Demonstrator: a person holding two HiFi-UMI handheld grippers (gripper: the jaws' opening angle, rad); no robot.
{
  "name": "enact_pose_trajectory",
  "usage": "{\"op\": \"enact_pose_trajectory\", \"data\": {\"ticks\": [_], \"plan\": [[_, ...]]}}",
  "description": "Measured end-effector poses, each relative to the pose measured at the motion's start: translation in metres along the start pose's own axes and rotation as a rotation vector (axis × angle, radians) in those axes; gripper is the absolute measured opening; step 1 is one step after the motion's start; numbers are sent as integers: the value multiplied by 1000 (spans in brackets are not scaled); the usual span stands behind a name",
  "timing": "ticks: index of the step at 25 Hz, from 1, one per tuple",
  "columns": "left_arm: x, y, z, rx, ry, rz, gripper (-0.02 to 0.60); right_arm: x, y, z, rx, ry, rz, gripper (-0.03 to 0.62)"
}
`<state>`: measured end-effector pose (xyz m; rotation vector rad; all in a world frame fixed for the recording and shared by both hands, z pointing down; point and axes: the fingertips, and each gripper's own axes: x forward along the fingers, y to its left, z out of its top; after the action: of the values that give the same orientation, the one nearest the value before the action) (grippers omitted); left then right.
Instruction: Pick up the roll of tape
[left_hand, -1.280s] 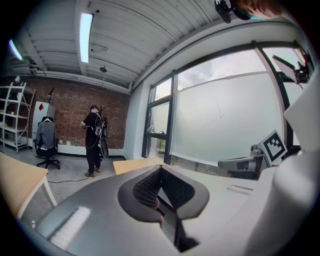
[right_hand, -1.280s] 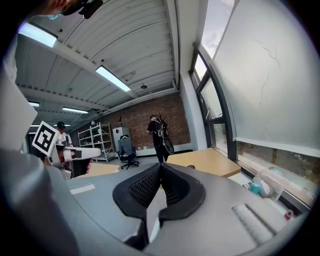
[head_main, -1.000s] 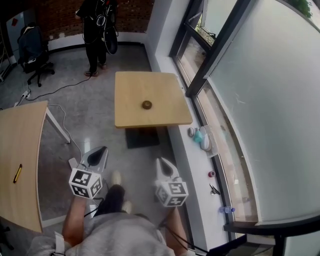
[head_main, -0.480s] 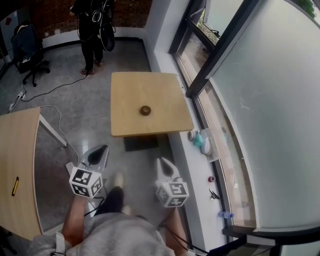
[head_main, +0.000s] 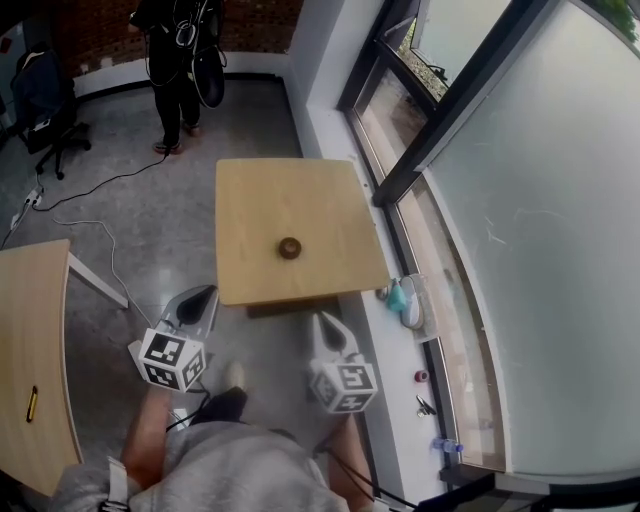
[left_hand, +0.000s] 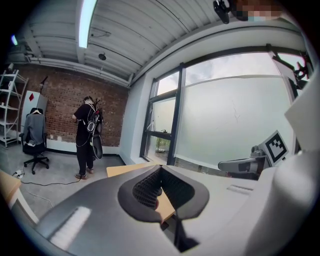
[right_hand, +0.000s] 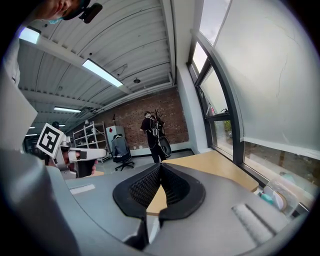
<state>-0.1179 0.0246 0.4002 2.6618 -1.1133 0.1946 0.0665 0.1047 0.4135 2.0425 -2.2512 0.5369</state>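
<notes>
The tape (head_main: 290, 248) lies on the table (head_main: 260, 190). The left gripper (head_main: 199, 298) and right gripper (head_main: 326, 326) sit side by side before it. A person (head_main: 175, 55) stands behind; a desk (head_main: 30, 330) lies left.

Roll of tape (head_main: 290, 247) tiny, indistinct, standing person (head_main: 175, 70) cropped at top

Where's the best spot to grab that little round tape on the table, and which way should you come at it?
Probably its outer rim, pinched across the ring. The roll of tape seems to lie flat near the middle of the small table, nothing beside it, so coming down from above over the near edge should work.
</notes>
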Motion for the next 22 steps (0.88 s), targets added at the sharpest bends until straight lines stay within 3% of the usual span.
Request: {"op": "enact_pose_trajectory", "data": {"ticks": [13,22], "plan": [[76,49,16,18,-1,-44,0,88,-15,38,-49,-68,-3,14],[108,69,11,25,13,-51,0,124,-30,33,-74,-43,-10,14]]}}
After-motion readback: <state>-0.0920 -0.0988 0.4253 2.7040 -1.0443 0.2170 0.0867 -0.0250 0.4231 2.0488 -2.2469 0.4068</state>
